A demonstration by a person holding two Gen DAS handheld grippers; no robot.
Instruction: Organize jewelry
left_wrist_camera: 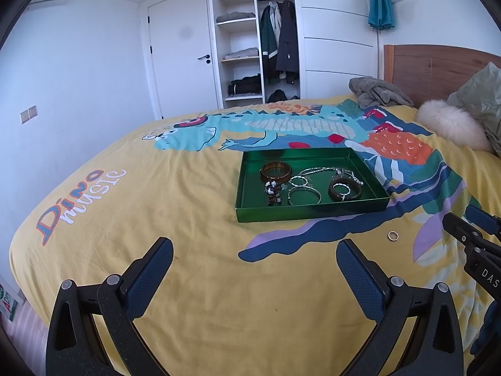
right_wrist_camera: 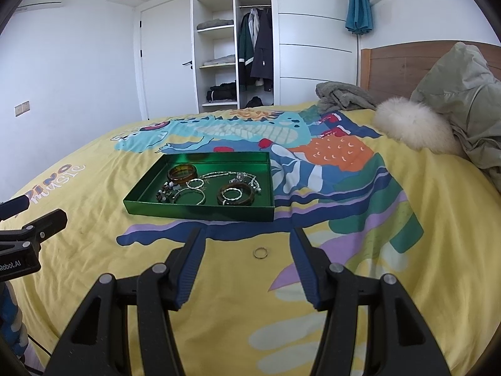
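Both your grippers hover above the yellow bedspread (right_wrist_camera: 94, 219), angled downward toward the bed. Your right gripper (right_wrist_camera: 247, 250) has its fingers (right_wrist_camera: 191, 263) spread wide with nothing clamped; the small ring (right_wrist_camera: 260, 253) lies flat on the bedspread between them and ahead of the tips, touching neither finger. Your left gripper (left_wrist_camera: 254, 261) sits off to the left, its fingers (left_wrist_camera: 150, 275) also wide apart and empty. The green tray (right_wrist_camera: 200, 211) rests on the bed just beyond the ring, and holds two brown bangles (right_wrist_camera: 183, 172), silver hoops (right_wrist_camera: 191, 195), a chain (right_wrist_camera: 219, 174) and a beaded piece (right_wrist_camera: 166, 189).
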